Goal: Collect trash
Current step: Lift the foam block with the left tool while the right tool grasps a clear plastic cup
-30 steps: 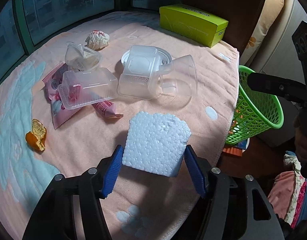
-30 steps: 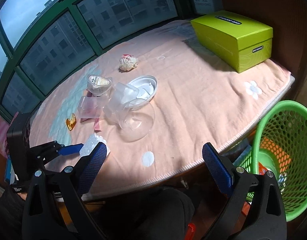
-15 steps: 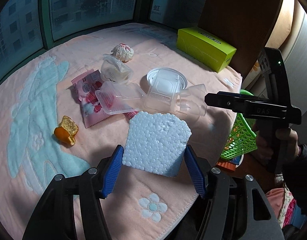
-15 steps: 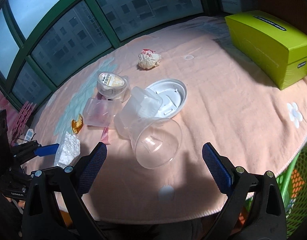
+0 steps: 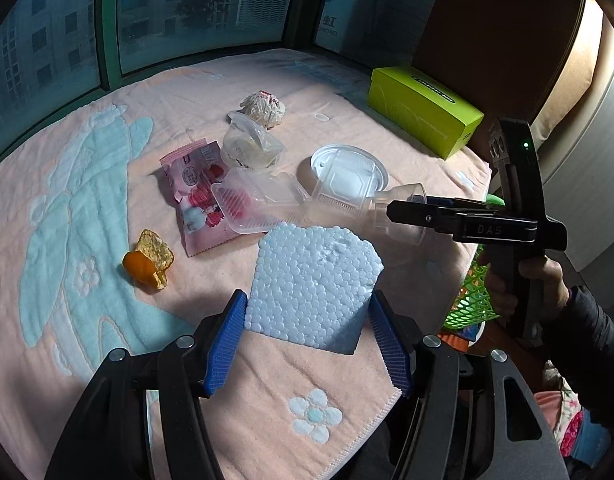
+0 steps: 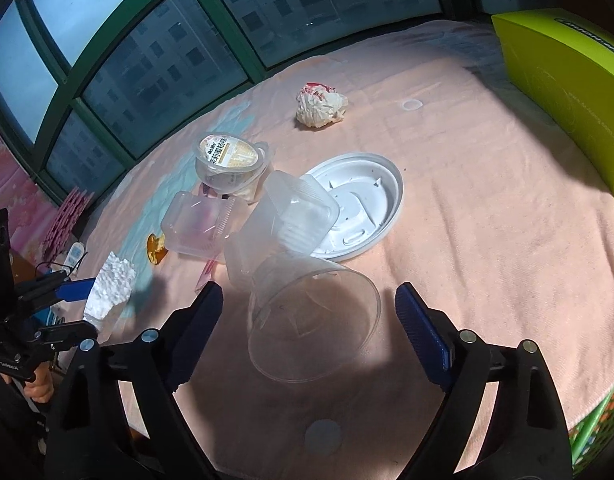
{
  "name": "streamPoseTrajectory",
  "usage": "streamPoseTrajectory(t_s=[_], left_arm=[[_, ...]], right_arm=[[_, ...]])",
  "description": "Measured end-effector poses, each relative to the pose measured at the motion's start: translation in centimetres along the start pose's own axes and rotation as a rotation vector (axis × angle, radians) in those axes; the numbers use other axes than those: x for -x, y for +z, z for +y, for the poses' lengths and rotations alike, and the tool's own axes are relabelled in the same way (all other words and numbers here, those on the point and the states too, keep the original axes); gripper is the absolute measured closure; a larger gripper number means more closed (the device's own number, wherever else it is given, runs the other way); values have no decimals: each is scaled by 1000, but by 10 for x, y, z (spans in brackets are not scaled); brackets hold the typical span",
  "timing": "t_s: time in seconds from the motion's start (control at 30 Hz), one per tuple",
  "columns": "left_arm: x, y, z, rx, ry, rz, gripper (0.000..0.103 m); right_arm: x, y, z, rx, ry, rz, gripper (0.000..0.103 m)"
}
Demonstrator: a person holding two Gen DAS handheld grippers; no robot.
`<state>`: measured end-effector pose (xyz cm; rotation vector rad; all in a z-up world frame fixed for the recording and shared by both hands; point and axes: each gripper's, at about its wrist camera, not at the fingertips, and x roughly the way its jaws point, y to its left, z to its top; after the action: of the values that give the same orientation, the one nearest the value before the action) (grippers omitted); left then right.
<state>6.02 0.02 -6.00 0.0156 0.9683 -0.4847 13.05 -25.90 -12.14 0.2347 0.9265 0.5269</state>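
Foam chunk (image 5: 315, 284): white, clamped betw. blue pads of left gripper (image 5: 307, 344), lifted over pink cloth (image 5: 267, 420).
Clear cup (image 6: 313, 320): on its side on cloth, betw. wide-open right gripper (image 6: 309, 334) pads, untouched.
Green basket (image 5: 473, 296): beside table edge.

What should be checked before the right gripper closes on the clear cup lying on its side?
1. Right gripper open: ok.
2. Clear cup lies between its fingers: ok.
3. Fingers touching the cup walls: cannot tell.
4. Clear tray rests against the cup's base and may shift: not ok.
5. Left gripper grips the foam piece apart from the cup: ok.
6. Green basket within reach at the table edge: cannot tell.
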Motion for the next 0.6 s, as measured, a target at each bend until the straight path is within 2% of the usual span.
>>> streamPoseTrajectory(t_s=[0.2,0.47,0.6], left_arm=[[1,3,-3,-2,-3,-8,43],[2,9,-12,-21,-21,-20,43],[2,15,-27,-52,-43,-28,43]], right_arm=[[1,-7,-1,-25,17,9,38],[31,-18,7,-58,-34,-65,39],[58,-27,6,-88,-94,-105,39]])
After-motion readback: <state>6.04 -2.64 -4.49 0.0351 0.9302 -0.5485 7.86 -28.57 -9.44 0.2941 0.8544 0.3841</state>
